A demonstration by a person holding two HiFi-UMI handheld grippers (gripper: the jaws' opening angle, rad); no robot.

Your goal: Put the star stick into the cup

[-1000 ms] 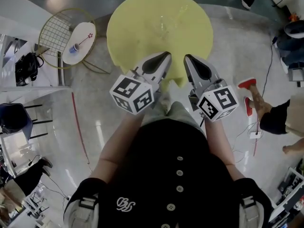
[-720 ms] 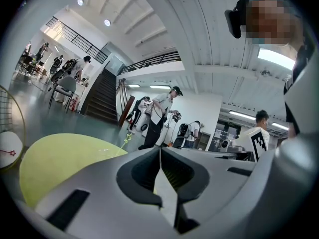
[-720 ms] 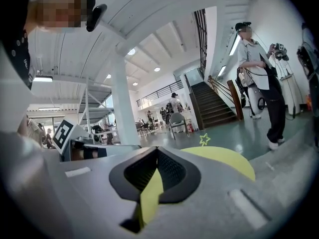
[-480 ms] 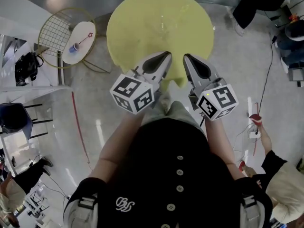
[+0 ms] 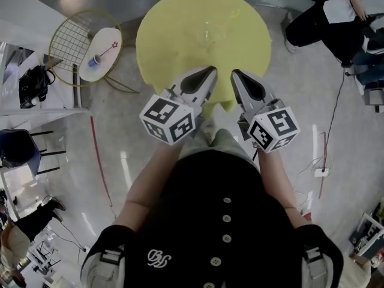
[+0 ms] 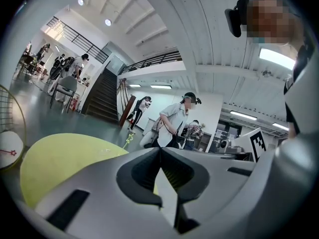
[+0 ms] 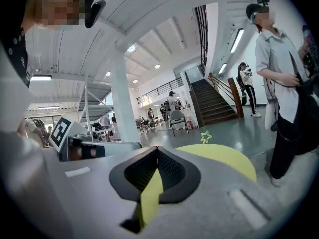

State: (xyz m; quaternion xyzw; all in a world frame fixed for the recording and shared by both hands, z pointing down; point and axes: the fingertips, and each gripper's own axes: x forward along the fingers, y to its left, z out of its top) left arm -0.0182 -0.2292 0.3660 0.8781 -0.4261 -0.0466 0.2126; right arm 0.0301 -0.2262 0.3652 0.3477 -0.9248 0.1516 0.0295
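A round yellow table (image 5: 174, 35) stands in front of me. Near its middle is a faint clear cup (image 5: 208, 33) with a pale yellow-green star stick (image 5: 228, 15) slanting up from it. The stick's star (image 7: 206, 137) shows above the table's far side in the right gripper view, and the stick (image 6: 128, 139) shows small in the left gripper view. My left gripper (image 5: 211, 69) and right gripper (image 5: 235, 72) hover side by side over the table's near edge, short of the cup. Both are shut and empty, the left gripper's (image 6: 160, 149) jaws meeting and the right gripper's (image 7: 157, 148) likewise.
A small white side table (image 5: 107, 35) at the left carries a blue cup (image 5: 94, 60) and a red star stick (image 5: 105, 50), beside a round wire frame (image 5: 69, 38). A person in dark trousers (image 5: 318, 23) is beyond the table's right side. Cables (image 5: 321, 155) lie on the floor at right.
Both grippers have kept still. The person with red shoes at the right has left that spot, and a person in dark trousers now shows at the top right.
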